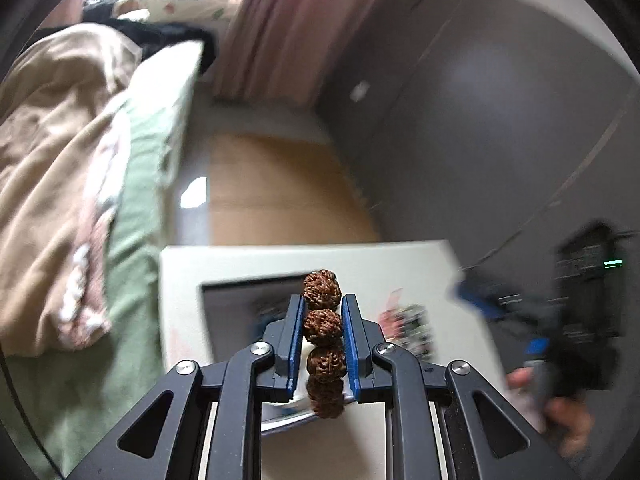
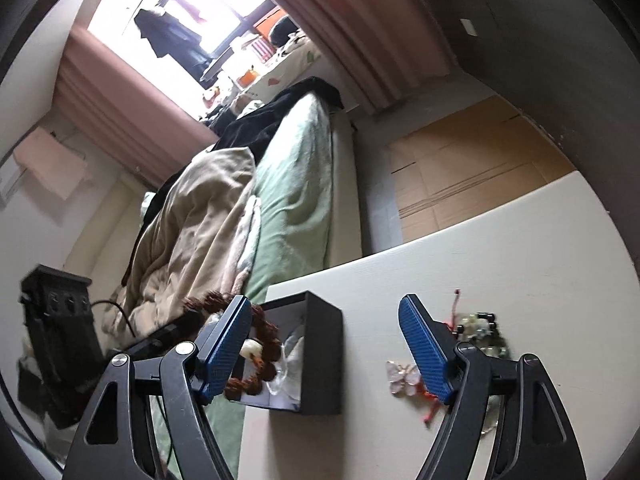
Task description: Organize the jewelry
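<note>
My left gripper (image 1: 322,308) is shut on a bracelet of large brown knobbly beads (image 1: 323,322), held above the open black box (image 1: 248,300) on the white table (image 1: 380,264). In the right wrist view the same bracelet (image 2: 256,356) hangs over the black box (image 2: 320,344), which holds pale glassy pieces. My right gripper (image 2: 324,344) is open and empty above the table (image 2: 520,248). A pink butterfly piece with red cord (image 2: 402,376) and a dark-and-green bead bracelet (image 2: 480,328) lie on the table near its right finger.
A bed with a green sheet (image 2: 296,200) and a beige blanket (image 2: 192,224) lies to the left of the table. Cardboard (image 2: 472,160) covers the floor beyond. The left view is blurred; the person's right hand and gripper (image 1: 560,360) show at its right.
</note>
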Demonstrator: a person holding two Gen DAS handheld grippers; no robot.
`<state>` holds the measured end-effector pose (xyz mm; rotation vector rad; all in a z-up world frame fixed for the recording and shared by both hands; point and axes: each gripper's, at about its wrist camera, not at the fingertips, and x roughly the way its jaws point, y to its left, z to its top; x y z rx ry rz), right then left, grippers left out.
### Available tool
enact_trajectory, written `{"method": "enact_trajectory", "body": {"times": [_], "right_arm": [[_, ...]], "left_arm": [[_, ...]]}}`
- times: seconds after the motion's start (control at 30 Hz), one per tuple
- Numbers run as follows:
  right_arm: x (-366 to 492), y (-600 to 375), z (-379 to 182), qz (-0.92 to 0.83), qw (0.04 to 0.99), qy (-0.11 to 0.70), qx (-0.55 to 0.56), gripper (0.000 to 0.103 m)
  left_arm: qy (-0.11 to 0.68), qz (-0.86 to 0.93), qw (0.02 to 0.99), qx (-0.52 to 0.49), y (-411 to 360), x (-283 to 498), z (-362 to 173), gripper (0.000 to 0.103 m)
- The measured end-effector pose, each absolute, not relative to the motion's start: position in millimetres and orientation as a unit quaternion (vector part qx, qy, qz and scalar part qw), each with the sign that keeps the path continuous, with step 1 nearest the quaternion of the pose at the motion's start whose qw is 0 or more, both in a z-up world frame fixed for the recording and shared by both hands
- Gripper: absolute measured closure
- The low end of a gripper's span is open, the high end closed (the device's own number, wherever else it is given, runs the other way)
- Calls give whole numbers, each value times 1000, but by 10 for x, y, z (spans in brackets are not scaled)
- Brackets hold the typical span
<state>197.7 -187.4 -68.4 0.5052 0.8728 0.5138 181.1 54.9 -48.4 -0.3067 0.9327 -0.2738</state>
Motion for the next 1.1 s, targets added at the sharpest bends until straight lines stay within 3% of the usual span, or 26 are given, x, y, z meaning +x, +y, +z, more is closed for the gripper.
{"method": "enact_trajectory", "body": {"times": [0.13, 0.2, 0.27, 0.33, 0.53, 0.67, 0.8, 1.1], "right_arm": [[1947, -1946, -657, 241, 846, 412, 240, 26], [1932, -1972, -642, 240, 847, 409, 241, 26], [1918, -1981, -642, 240, 847, 410, 240, 26], [1916, -1982, -648, 238, 847, 412, 235, 26], [1861, -2027, -579, 228, 854, 415, 215, 26], [1814, -2108, -554, 215, 861, 419, 194, 26], [1786, -2250, -568, 199, 864, 423, 184, 5], [1725, -2678, -583, 177, 868, 420, 196, 0]], "left_arm": [[471, -118, 860, -158, 622, 1868, -640, 81], [468, -117, 862, -155, 631, 1853, -609, 72], [462, -109, 868, -147, 630, 1836, -581, 52], [454, -103, 873, -143, 611, 1813, -545, 39], [450, -93, 879, -123, 486, 1811, -519, 32], [442, -90, 885, -117, 373, 1795, -471, 15], [436, -106, 887, -112, 192, 1755, -413, 12], [444, -129, 882, -85, -243, 1706, -387, 10]]}}
